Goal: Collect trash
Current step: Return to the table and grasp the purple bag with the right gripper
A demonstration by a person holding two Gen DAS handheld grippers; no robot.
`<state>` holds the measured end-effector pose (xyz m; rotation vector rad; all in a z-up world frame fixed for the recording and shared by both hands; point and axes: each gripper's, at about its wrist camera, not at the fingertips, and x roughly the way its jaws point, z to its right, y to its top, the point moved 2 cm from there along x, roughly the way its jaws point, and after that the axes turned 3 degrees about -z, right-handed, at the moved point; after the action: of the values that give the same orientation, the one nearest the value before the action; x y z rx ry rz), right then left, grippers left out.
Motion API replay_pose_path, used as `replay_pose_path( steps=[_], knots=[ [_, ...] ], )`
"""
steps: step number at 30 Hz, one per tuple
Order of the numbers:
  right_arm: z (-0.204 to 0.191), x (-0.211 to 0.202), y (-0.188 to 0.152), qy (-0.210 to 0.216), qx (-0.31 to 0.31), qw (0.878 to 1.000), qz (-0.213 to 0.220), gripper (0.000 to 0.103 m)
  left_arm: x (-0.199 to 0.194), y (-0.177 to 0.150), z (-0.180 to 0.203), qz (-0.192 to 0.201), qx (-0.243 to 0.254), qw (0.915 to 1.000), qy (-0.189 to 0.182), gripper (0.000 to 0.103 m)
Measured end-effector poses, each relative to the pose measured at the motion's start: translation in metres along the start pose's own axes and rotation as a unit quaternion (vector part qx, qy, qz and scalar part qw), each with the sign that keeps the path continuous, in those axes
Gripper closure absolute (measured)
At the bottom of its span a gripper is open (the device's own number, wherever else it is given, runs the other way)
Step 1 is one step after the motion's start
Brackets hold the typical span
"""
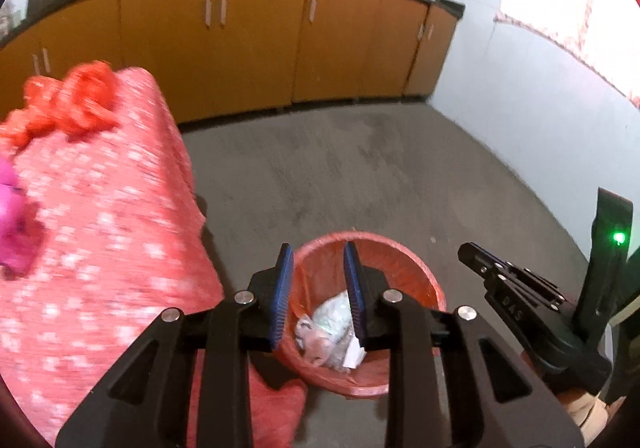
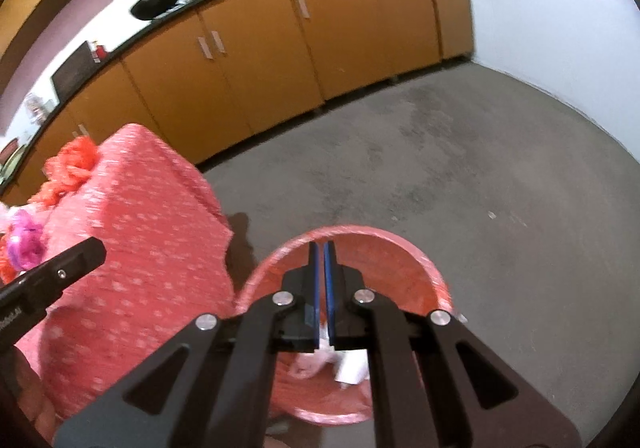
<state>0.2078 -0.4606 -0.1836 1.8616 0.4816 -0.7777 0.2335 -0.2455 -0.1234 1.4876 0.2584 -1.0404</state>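
Hovering over the bin [image 1: 400,260] holding crumpled trash [image 1: 330,332], the left gripper [image 1: 318,284] is standing released and empty, the right gripper [image 2: 319,280] clenched on nothing.

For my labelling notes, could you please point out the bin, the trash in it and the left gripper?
bin [image 1: 424,280]: left wrist view, right rim.
trash [image 1: 328,332]: left wrist view, crumpled pale wrapper.
left gripper [image 1: 318,296]: left wrist view, between its fingertips.

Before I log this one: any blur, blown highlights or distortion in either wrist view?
Left wrist: motion smear on the pink spotted cloth, wall blown out, cabinets bowed by the fisheye. Right wrist: cloth softly smeared, countertop overexposed, bin fairly clear.
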Motion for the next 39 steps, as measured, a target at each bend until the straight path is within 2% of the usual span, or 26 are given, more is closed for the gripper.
replay_pose_path(
  steps=[6,10,14,18,23,28,32,35,39],
  knots=[
    [-0.084,-0.025,0.022,0.074,-0.058,0.995,0.017,0.093,-0.057,-0.002,-0.058,0.040,-0.040,0.9981,0.025,0.076],
    [-0.154,-0.041,0.028,0.127,-0.103,0.986,0.022,0.086,-0.100,-0.014,-0.114,0.066,-0.060,0.9932,0.075,0.075],
    [-0.227,-0.045,0.022,0.177,-0.141,0.974,0.008,0.084,-0.139,-0.027,-0.178,0.086,-0.083,0.9814,0.150,0.072],
    [-0.290,-0.039,0.011,0.197,-0.180,0.964,-0.009,0.075,-0.169,-0.040,-0.240,0.092,-0.125,0.9665,0.204,0.070],
    [-0.332,-0.026,0.005,0.201,-0.193,0.960,-0.028,0.067,-0.194,-0.055,-0.293,0.102,-0.163,0.9492,0.249,0.061],
    [-0.358,-0.009,0.002,0.182,-0.212,0.959,-0.042,0.066,-0.199,-0.060,-0.316,0.107,-0.182,0.9438,0.254,0.058],
    [-0.371,0.005,-0.007,0.151,-0.240,0.958,-0.052,0.064,-0.196,-0.060,-0.321,0.109,-0.188,0.9445,0.246,0.057],
    [-0.373,0.009,-0.010,0.141,-0.255,0.955,-0.047,0.071,-0.189,-0.057,-0.322,0.108,-0.186,0.9470,0.238,0.055],
    [-0.373,0.007,-0.011,0.134,-0.266,0.954,-0.032,0.089,-0.182,-0.051,-0.319,0.109,-0.180,0.9515,0.225,0.053]
  ],
)
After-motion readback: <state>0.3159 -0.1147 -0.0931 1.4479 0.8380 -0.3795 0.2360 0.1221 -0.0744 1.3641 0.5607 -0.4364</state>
